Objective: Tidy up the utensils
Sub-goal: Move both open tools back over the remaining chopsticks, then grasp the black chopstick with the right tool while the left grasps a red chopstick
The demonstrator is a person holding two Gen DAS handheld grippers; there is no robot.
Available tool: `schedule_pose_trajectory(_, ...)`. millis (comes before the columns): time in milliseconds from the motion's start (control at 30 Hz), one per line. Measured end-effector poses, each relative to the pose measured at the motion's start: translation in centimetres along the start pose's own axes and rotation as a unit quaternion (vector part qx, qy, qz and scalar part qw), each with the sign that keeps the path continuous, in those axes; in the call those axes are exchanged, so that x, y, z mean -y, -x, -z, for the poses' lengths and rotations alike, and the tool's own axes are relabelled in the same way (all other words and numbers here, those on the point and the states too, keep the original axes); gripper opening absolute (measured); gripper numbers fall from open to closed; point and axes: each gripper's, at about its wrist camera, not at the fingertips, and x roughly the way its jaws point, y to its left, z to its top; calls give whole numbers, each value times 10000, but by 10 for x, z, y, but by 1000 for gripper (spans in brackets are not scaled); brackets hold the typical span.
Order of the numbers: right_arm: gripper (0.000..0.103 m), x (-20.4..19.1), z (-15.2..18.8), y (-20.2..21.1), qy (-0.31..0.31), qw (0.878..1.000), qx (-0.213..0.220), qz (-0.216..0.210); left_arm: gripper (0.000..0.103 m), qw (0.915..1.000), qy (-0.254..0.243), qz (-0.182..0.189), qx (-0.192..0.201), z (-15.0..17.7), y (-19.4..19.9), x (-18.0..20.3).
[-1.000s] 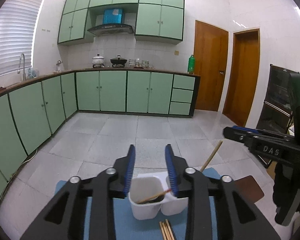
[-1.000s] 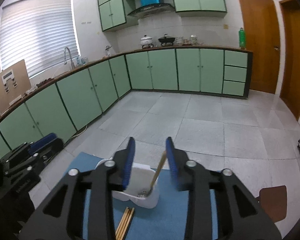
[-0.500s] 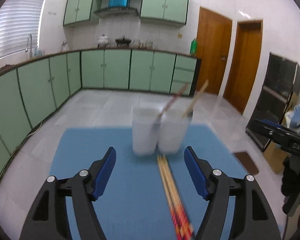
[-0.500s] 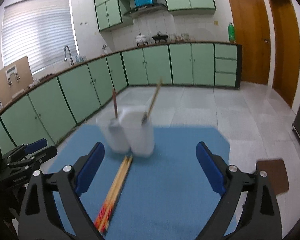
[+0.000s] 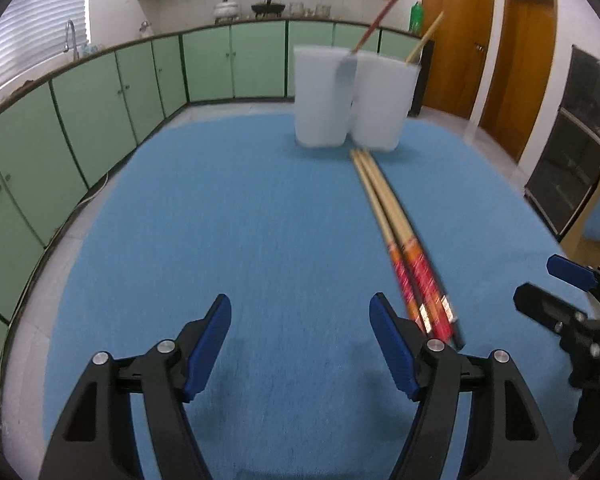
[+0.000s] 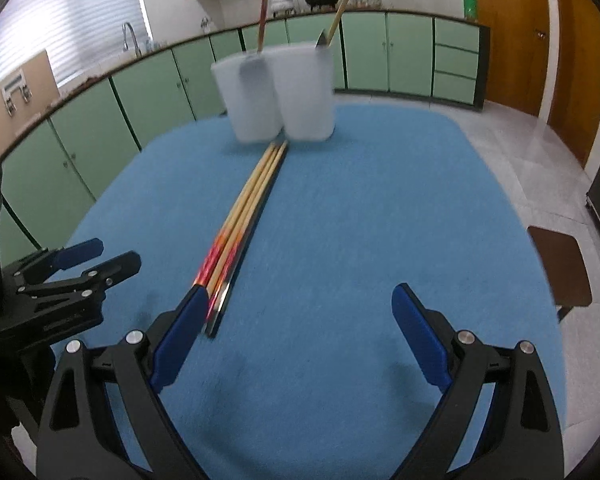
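A white two-compartment holder [image 5: 348,96] stands upright at the far side of the blue mat [image 5: 260,220]; it also shows in the right wrist view [image 6: 276,92]. A red-handled utensil [image 5: 374,20] stands in its left cup and a wooden-handled one [image 5: 424,38] in its right cup. A bundle of chopsticks [image 5: 400,236] lies on the mat in front of the holder, also seen in the right wrist view [image 6: 244,220]. My left gripper [image 5: 300,348] is open and empty, low over the mat's near side. My right gripper [image 6: 296,344] is open and empty, right of the chopstick ends.
The right gripper's body [image 5: 572,320] shows at the left wrist view's right edge. The left gripper's body [image 6: 60,280] shows at the right wrist view's left edge. Green kitchen cabinets [image 5: 100,112] stand behind the table. A brown stool [image 6: 560,268] stands right of the table.
Both grippers opened wide and pulled back and down from above the holder to the mat's near side. The holder now stands farther away, and the chopsticks lie between the grippers.
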Motion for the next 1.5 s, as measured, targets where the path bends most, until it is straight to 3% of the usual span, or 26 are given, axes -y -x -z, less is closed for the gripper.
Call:
schedule_pose_trajectory(133, 89, -13, 13, -9, 88, 9998, -190, -24, 72, 9999, -39, -94, -133, 8, -5, 1)
schedule_pose_trajectory(433, 72, -26, 21, -18, 276, 9987, -424, 9, 73, 9995, 81, -162, -263, 14, -8, -14)
schedule_pose_trajectory(600, 64, -31, 19, -23, 463, 9977, -453, 220, 73, 9995, 98, -127, -274, 15, -9, -15)
schedule_pose_trajectory(867, 61, -17, 19, -16, 360, 9968, -400, 587, 74, 9995, 144, -102, -264, 14, -10, -16)
schedule_pose_trajectory(1067, 55, -13, 22, -5, 67, 9994, -324, 44, 74, 9995, 138, -98, -257, 14, -10, -15)
schedule_pose_trajectory(1167, 42, -21, 24, -13, 173, 9991, -391, 29, 74, 9995, 139, -89, -253, 14, -9, -15)
schedule_pose_trajectory(1267, 35, -20, 23, -17, 136, 9992, -355, 78, 74, 9996, 133, -80, -246, 15, -8, -15)
schedule_pose_trajectory(1333, 16, -19, 22, -18, 170, 9992, -344, 89, 74, 9995, 143, -58, -263, 14, -9, -15)
schedule_pose_trajectory(1400, 8, -16, 21, -19, 136, 9993, -359, 41, 74, 9995, 133, -27, -268, 14, -9, -13)
schedule_pose_trajectory(1500, 6, -15, 21, -18, 120, 9993, -357, -28, 74, 9996, 59, 34, -281, 14, -9, -6)
